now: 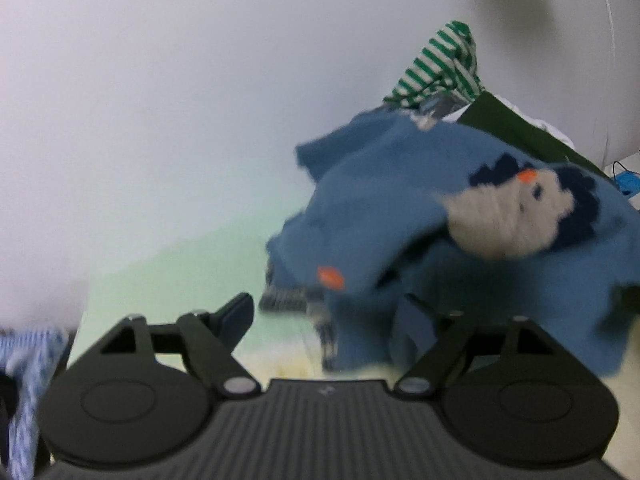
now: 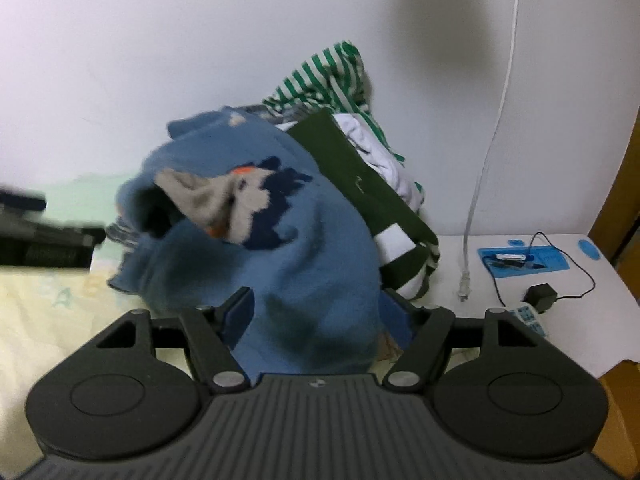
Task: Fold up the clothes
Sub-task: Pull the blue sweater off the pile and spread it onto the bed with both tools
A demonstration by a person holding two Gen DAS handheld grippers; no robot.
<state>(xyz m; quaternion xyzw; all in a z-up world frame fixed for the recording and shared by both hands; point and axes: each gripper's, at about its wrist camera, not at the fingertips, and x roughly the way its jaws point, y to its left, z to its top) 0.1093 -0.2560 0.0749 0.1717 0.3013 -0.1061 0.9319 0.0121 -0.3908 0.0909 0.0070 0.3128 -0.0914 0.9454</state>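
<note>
Right wrist view: a fuzzy blue knitted penguin sweater [image 2: 304, 248] lies bunched on the surface [image 2: 460, 256], heaped against a green-striped shirt [image 2: 320, 76]. The right hand-held gripper [image 2: 316, 312] stands wide with knit between its fingers. The left hand-held gripper [image 1: 328, 316] stands wide beside the sweater.

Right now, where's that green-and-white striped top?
The green-and-white striped top sits at the very top of the clothes pile against the white wall, behind the blue penguin sweater and above the dark green garment.
</note>
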